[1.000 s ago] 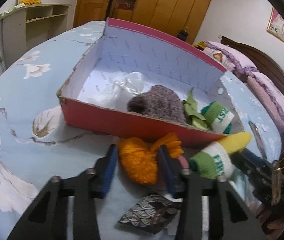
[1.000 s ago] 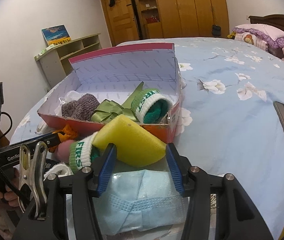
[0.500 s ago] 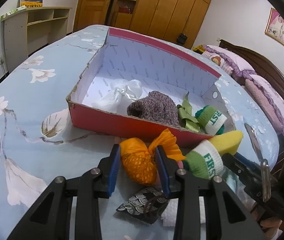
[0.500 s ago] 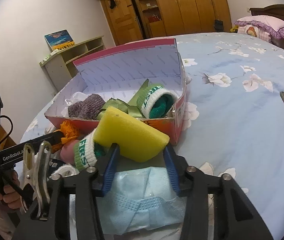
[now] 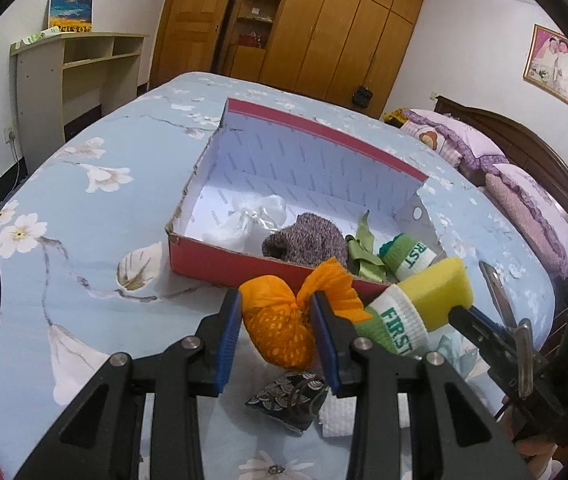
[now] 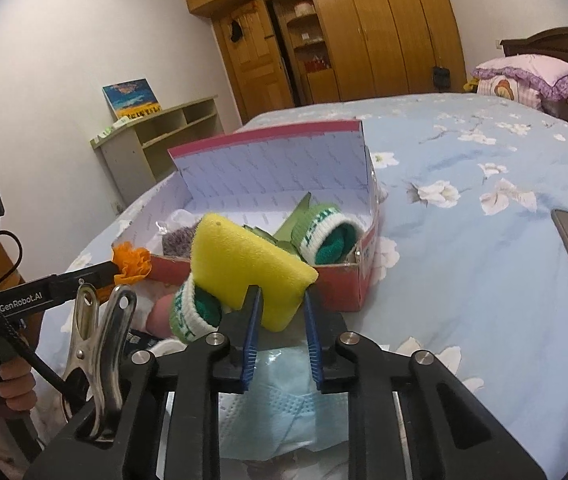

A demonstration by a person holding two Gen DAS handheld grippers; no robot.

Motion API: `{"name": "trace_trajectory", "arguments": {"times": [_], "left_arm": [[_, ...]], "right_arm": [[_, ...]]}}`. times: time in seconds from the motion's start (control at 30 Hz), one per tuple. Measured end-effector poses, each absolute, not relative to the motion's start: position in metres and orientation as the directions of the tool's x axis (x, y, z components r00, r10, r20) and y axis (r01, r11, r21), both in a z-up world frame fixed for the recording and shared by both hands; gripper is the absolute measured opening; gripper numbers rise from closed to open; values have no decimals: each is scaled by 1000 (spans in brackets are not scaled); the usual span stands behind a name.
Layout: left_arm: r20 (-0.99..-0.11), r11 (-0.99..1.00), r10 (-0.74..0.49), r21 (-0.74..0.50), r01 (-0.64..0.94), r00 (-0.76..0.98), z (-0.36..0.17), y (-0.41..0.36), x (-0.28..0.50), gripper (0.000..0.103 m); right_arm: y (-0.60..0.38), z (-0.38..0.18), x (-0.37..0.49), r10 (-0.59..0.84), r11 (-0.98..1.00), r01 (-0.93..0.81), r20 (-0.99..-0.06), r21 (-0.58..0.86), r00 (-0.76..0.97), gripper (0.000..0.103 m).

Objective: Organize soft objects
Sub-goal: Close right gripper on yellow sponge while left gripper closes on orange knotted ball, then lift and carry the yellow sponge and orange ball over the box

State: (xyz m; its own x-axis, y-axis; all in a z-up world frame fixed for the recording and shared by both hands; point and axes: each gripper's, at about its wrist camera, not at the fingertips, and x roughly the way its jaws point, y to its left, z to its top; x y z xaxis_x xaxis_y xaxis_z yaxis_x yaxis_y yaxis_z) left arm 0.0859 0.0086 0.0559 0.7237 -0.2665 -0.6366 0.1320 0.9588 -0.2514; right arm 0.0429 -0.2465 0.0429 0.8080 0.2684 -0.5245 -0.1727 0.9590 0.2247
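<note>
Floral bed (image 5: 84, 216) (wardrobe (image 5: 324, 28) behind); left claw (image 5: 276, 332) clamps pouch (image 5: 280, 328), right claw (image 6: 280, 320) sponge (image 6: 244, 264).

Home bedroom — bed (image 6: 464, 208); pillows (image 6: 524, 80); wardrobe (image 6: 364, 28)

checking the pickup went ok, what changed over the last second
The right tool has just been closing and now pinches the yellow sponge, lifting it off the blue face mask. The left tool, already gripping the orange pouch, raised it off the bed. The red box and its contents stayed put.
</note>
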Motion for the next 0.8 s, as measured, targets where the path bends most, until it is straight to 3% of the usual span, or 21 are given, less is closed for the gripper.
{"name": "trace_trajectory", "arguments": {"times": [0.47, 0.8], "left_arm": [[-599, 958, -268, -251, 141, 755, 75, 14, 66, 37], [-576, 960, -264, -231, 155, 774, 88, 11, 65, 37]], "right_arm": [[-241, 72, 14, 221, 973, -168, -417, 159, 882, 17], [-244, 87, 13, 213, 975, -168, -392, 147, 895, 17]]}}
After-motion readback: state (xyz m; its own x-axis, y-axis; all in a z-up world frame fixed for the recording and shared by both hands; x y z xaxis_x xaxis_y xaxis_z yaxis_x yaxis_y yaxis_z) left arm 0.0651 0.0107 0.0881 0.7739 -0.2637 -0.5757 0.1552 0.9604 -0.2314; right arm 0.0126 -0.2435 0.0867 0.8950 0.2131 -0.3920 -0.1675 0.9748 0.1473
